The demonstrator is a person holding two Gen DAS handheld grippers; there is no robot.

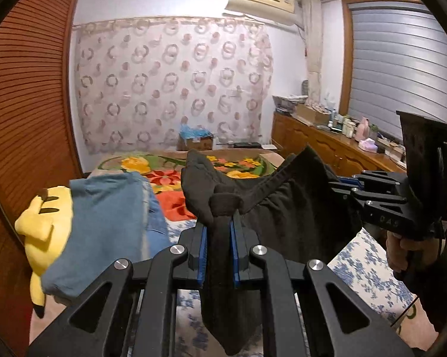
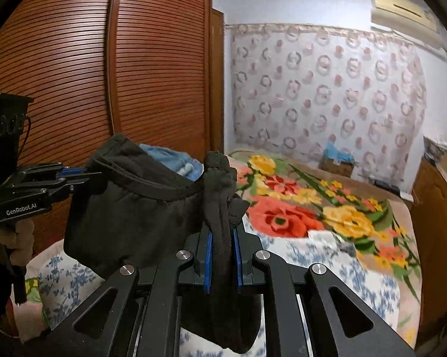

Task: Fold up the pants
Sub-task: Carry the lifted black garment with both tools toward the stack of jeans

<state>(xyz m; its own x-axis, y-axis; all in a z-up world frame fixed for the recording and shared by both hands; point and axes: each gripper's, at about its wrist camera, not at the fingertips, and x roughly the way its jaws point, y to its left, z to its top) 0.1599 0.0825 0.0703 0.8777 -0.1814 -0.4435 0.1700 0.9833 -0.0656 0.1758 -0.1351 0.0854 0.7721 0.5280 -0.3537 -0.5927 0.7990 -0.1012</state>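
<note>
Left gripper [image 1: 219, 238], right gripper [image 2: 223, 247] both clamp black pants [image 1: 283, 214], raised over bed [image 2: 327, 208].

Counted, both views together:

Two grippers: left gripper [image 1: 219, 247], right gripper [image 2: 223, 255], each with two blue pads.
One pair of black pants [image 1: 286, 208], strung between the two.
One bed [image 2: 351, 270], near to far through the middle.
One floral blanket [image 2: 312, 208], on the far half.
One blue garment [image 1: 104, 223], near left.
One yellow plush toy [image 1: 42, 232], beside it, far left.
One patterned curtain [image 1: 170, 83], far wall.
One air conditioner [image 1: 262, 0], above it, right.
One cardboard box [image 1: 195, 141], beyond the bed.
One slatted wardrobe [image 2: 104, 74], left; two door panels seen.
One long wooden cabinet [image 1: 327, 145], right; items on top too small and blurred to count.
</note>
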